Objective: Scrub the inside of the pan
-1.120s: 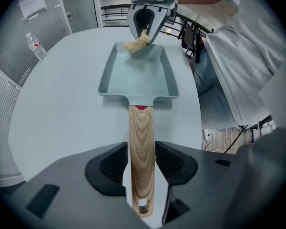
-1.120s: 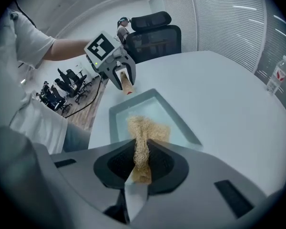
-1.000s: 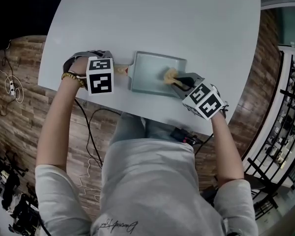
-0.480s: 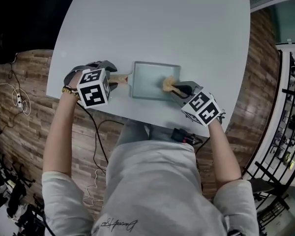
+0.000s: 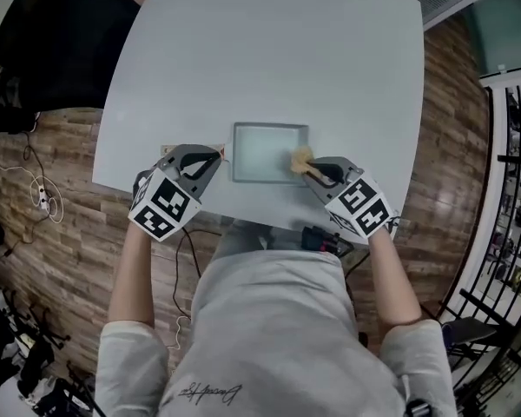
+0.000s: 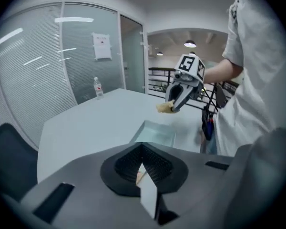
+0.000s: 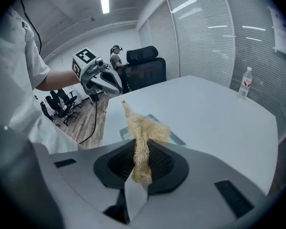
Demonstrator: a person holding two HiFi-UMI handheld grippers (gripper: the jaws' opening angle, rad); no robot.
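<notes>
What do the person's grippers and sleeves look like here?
Both the left gripper and right gripper are grey plastic with black ribbed pads, each carrying a white cube printed with black square markers. The person wears a light grey short-sleeved T-shirt.

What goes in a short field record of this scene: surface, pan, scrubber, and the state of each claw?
Surface: pale table
Pan: rectangular pan, flat on the table near the person's edge
Scrubber: loofah scrubber, held above the pan's right end
Right side: right claw shut on the loofah scrubber
Left side: left claw has just closed, nothing between its jaws, held above the pan's left end
</notes>
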